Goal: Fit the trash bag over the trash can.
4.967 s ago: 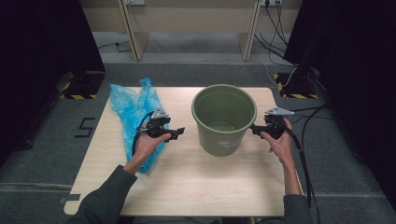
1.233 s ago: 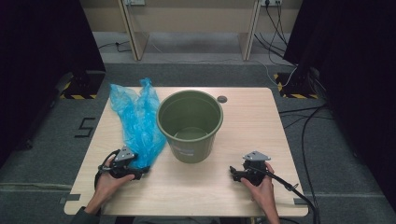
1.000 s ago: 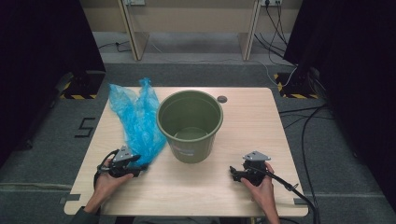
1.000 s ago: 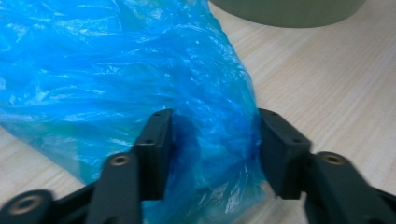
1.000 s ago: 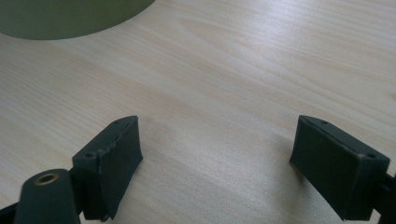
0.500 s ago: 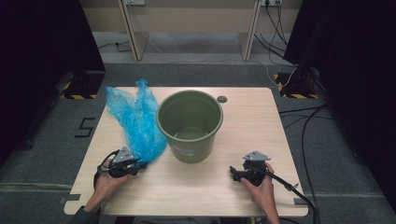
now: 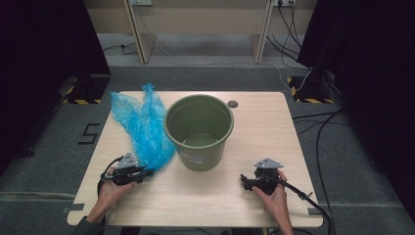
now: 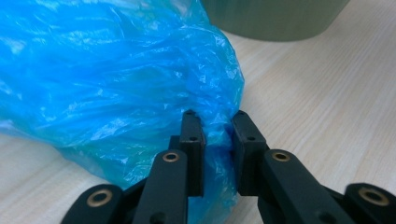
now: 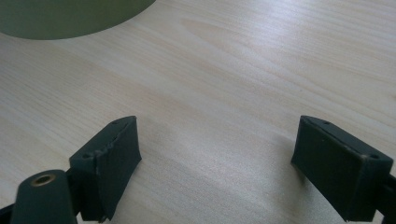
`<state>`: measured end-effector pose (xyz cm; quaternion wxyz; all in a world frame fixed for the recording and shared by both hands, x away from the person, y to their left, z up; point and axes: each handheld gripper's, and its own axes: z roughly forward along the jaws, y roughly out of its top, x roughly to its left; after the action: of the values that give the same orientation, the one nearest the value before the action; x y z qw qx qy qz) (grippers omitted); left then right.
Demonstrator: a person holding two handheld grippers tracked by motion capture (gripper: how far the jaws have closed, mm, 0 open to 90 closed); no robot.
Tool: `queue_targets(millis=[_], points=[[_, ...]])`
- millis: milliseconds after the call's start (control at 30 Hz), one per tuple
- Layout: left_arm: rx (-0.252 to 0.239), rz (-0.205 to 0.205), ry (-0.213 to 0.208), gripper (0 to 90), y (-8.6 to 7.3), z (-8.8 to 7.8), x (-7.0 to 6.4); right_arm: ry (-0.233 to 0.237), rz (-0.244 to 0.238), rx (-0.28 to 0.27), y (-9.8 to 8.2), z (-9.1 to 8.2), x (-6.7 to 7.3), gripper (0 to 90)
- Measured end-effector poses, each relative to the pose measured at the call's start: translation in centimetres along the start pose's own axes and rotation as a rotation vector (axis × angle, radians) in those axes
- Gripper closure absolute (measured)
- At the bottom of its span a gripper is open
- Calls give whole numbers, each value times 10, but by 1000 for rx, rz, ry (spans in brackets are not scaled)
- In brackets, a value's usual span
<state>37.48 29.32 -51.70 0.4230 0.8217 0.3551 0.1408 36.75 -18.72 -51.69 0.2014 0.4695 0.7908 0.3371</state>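
Observation:
A crumpled blue plastic bag (image 7: pixel 142 127) lies on the left half of the wooden table (image 7: pixel 254 122), beside an upright, empty green bucket (image 7: pixel 197 131). My left gripper (image 7: pixel 145 170) sits at the bag's near end; its jaws have just been closing and now pinch a fold of the blue bag (image 8: pixel 116 93) between the pads. My left gripper (image 8: pixel 217 144) lies low over the table. The bucket's base (image 8: pixel 275 18) stands just beyond the bag. My right gripper (image 7: pixel 243 180) rests near the front right edge, open, with bare wood between its jaws (image 9: pixel 215 154). The bucket's wall (image 9: pixel 70 16) lies ahead of it.
A small dark round spot (image 7: pixel 233 104) marks the table behind the bucket. Cables (image 7: pixel 318 132) trail over the grey floor at the right, and black-and-yellow striped bases (image 7: pixel 308 93) stand at both far corners.
My left gripper's jaws have closed on the near end of the blue bag, and the bag's far part has shifted slightly. The right gripper and the bucket have stayed put.

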Motion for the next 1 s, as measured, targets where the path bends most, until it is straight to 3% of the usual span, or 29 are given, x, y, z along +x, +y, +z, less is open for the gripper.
queue_targets(millis=[200, 367, 600, 1000], points=[[-34, -2, 6, 773, 11, -10, 6, -1, -3, -1, 0, 0, 0, 148], [-64, -20, -36, 770, 18, -15, 10, -1, -4, -2, 0, 0, 0, 147], [-90, -51, -37, 771, 22, -21, 19, 0, 0, 0, 0, 0, 0, 147], [-144, -46, -23, 771, 46, -34, 30, 0, -1, 0, 0, 0, 0, 147]])
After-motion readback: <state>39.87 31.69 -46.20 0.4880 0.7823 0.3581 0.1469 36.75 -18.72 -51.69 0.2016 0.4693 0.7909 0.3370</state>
